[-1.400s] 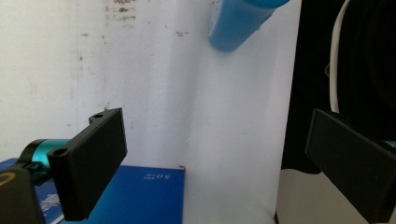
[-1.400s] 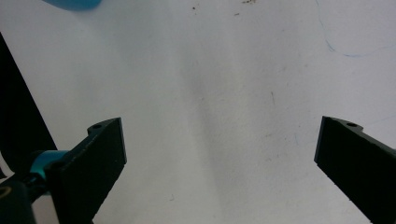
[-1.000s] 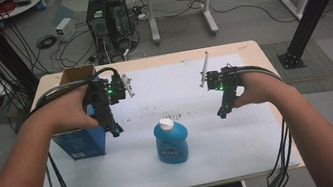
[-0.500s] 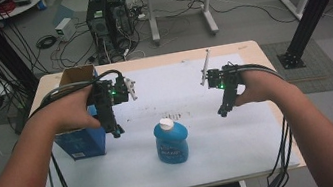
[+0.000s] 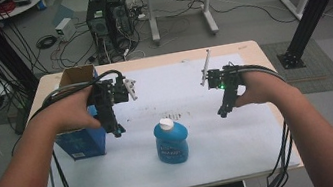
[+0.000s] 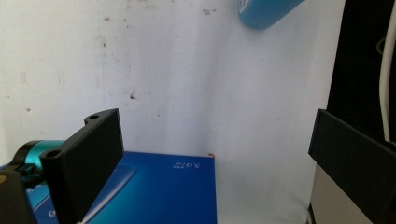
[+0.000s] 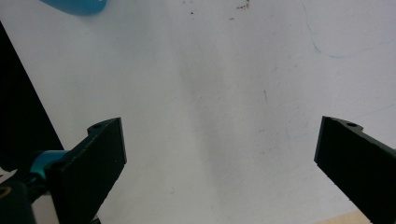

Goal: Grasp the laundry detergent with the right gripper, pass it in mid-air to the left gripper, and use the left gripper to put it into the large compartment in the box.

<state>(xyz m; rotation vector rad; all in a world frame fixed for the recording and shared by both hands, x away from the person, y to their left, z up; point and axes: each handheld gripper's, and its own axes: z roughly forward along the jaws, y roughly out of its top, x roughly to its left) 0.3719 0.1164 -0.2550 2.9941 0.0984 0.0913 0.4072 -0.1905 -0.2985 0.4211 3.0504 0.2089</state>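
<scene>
Both tongs hang above the desk with nothing in them, so by the look of it the work has barely begun. The left tongs point down beside the blue box, which stands at the left edge of the white sheet with its cardboard flaps open at the top. In the left gripper view the two black jaws stand wide apart, the box's blue face lies below and between them, and neither jaw touches it. A corner of the blue bottle shows at the top of that view, well apart from the jaws.

The right tongs hover over bare paper to the right of the blue bottle, which stands upright with its white cap on, near the middle of the sheet and toward the person's side. In the right gripper view the jaws are likewise spread wide with only stained white paper between them; a sliver of the bottle sits at the upper left corner, far from either jaw.

My reading is that nothing is grasped, lifted or placed yet. The bottle sits between the two tongs and the box stands open just beside the left one, so the likely job is the bottle and the box together. Everything remains: closing in on the bottle, gripping it, and carrying it wherever it belongs.
</scene>
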